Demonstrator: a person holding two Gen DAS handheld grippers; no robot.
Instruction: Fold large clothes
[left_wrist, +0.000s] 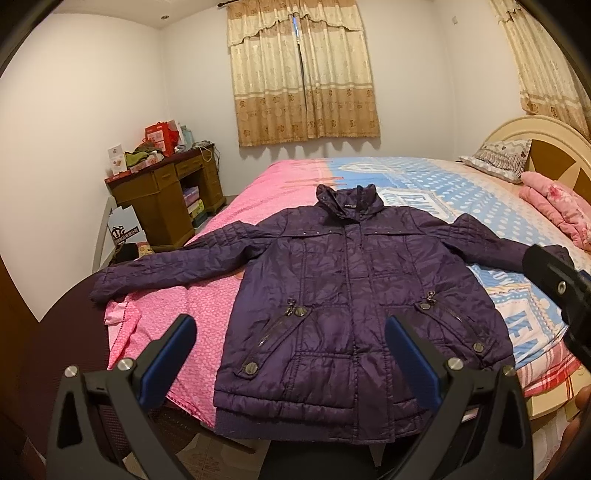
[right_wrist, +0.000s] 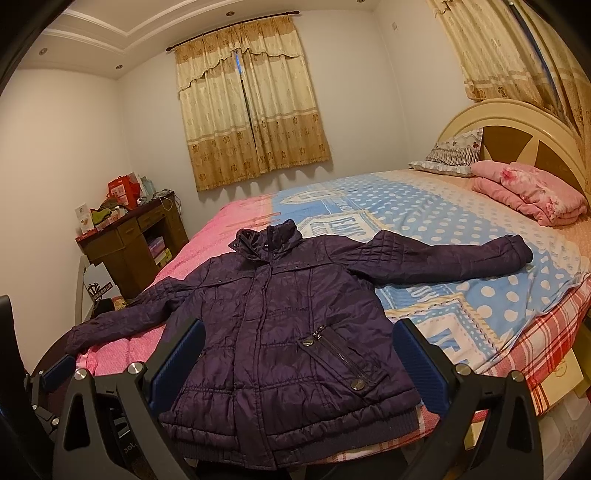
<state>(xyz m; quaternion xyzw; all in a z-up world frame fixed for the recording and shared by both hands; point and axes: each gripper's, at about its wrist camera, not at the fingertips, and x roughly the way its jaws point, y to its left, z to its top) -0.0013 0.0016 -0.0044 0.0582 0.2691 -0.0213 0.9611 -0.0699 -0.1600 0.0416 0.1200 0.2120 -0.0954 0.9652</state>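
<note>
A dark purple quilted jacket (left_wrist: 343, 280) lies flat and face up on the bed, collar away from me, both sleeves spread out to the sides. It also shows in the right wrist view (right_wrist: 280, 321). My left gripper (left_wrist: 290, 336) is open and empty, held above the jacket's hem. My right gripper (right_wrist: 301, 343) is open and empty, also above the hem, a little to the right. The right gripper's body shows at the right edge of the left wrist view (left_wrist: 561, 288), over the jacket's right cuff. The left gripper's finger (right_wrist: 57, 369) shows at the lower left of the right wrist view.
The bed (left_wrist: 461, 192) has a pink cover on the left half and a blue dotted one on the right. A folded pink blanket (right_wrist: 528, 192) and a pillow (right_wrist: 450, 155) lie by the headboard. A cluttered wooden desk (left_wrist: 166, 195) stands left of the bed.
</note>
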